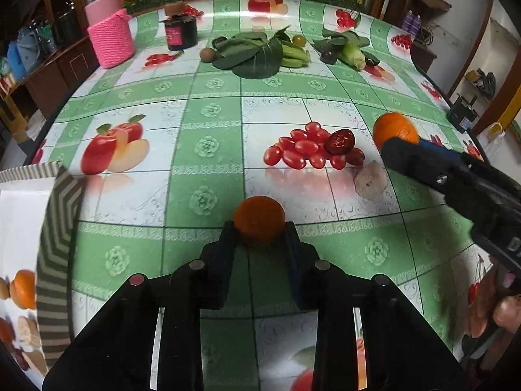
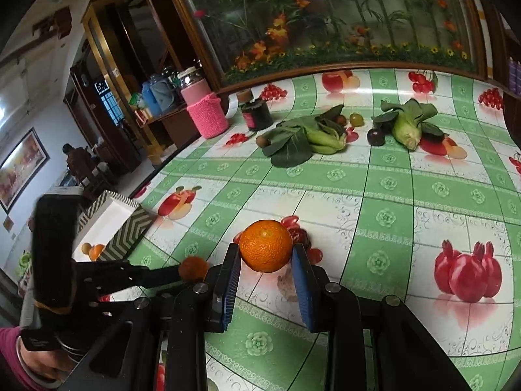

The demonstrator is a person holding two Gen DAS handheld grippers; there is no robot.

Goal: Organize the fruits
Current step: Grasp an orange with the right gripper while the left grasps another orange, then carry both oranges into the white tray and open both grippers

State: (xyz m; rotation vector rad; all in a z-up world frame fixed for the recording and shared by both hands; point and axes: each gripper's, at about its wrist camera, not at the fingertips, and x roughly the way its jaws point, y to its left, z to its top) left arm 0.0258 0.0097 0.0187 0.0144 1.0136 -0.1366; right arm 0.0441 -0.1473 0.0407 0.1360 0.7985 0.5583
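While both jaws clamp oranges, green fruit-print tablecloth (image 1: 211, 110) fills room's table.

Bright orange (image 2: 266, 245) held aloft; smaller dark mandarin (image 1: 259, 222) likewise clamped.

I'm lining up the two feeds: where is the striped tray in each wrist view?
Left wrist: the striped tray sits at the left edge, partly cut off, fruit inside.
Right wrist: the same tray lies lower left, beyond the left claw.
Shared landmark: the pink knitted jar at the table's far side.
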